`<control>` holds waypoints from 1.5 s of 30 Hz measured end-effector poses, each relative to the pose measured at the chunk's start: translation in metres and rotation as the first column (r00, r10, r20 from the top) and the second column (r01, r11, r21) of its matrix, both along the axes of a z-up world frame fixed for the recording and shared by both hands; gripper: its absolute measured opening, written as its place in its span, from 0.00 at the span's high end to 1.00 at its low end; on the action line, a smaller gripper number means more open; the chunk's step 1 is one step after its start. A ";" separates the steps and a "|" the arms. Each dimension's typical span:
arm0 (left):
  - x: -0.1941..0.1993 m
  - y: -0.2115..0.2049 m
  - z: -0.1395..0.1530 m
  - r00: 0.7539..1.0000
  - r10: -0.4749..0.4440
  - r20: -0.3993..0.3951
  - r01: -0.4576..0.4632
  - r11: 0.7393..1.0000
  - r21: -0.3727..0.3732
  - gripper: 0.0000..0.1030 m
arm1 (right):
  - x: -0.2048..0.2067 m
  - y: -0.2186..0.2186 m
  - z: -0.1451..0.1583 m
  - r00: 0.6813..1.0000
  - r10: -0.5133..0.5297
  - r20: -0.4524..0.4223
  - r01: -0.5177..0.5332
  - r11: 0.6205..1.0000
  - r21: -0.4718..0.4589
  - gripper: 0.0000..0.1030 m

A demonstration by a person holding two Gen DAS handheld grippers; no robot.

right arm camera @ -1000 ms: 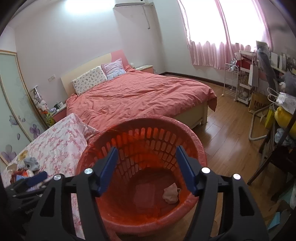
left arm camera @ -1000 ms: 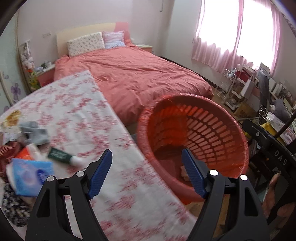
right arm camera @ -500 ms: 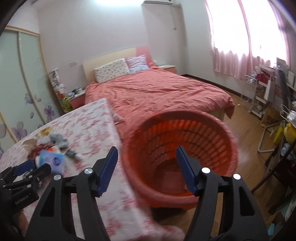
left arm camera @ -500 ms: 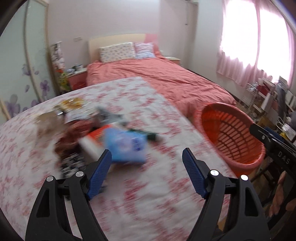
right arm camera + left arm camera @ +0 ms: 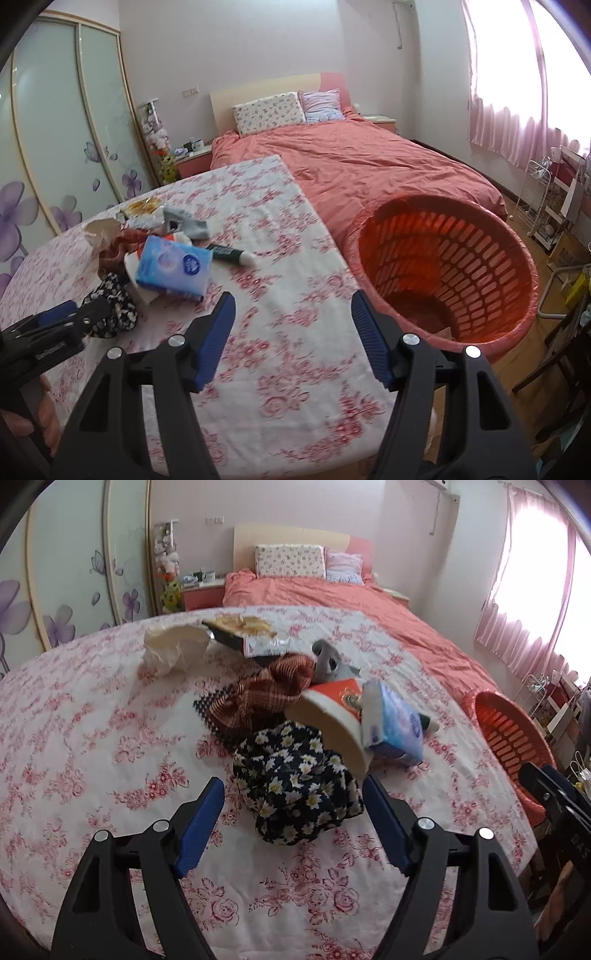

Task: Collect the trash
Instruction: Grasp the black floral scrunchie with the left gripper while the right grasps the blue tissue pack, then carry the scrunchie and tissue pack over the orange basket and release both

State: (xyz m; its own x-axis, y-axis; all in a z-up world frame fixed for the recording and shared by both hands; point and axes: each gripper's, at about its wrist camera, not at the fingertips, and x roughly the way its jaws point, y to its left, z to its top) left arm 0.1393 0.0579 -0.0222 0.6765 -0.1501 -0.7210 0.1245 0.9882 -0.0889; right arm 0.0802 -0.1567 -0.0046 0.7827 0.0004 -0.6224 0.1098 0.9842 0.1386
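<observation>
A pile of litter lies on the floral tablecloth point(image 5: 92, 738): a black flowered cloth point(image 5: 299, 786), a plaid red cloth point(image 5: 266, 698), an orange cup point(image 5: 328, 716), a blue tissue pack point(image 5: 391, 723), a crumpled paper bag point(image 5: 173, 650), a snack wrapper point(image 5: 251, 635), a grey sock point(image 5: 328, 661). My left gripper point(image 5: 293, 827) is open, just short of the flowered cloth. My right gripper point(image 5: 291, 339) is open and empty over the table edge, left of the orange basket point(image 5: 447, 269). A green tube point(image 5: 231, 253) lies beside the tissue pack point(image 5: 173, 266).
A bed with a coral cover point(image 5: 362, 162) stands behind the table. Wardrobe doors with purple flowers point(image 5: 55, 147) line the left wall. A wire rack point(image 5: 543, 206) and a dark chair point(image 5: 554, 369) stand at the right by the curtained window.
My left gripper has swung from the basket leftward onto the pile and now faces the flowered cloth. My right gripper has also turned left, from over the basket to the table edge.
</observation>
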 end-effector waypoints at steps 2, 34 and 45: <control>0.003 0.003 -0.008 1.000 0.003 -0.022 -0.003 1.000 -0.009 0.38 | 0.000 0.003 0.000 1.000 0.006 -0.002 -0.006 1.000 -0.004 0.38; -0.019 0.114 0.019 0.988 0.140 0.060 -0.136 0.989 -0.059 0.87 | 0.098 0.089 -0.021 0.987 0.113 -0.111 -0.096 0.984 0.151 0.23; -0.017 0.108 0.016 0.992 0.117 0.050 -0.115 0.992 -0.056 0.87 | 0.103 0.079 -0.028 0.980 0.153 -0.131 -0.118 0.964 0.240 0.32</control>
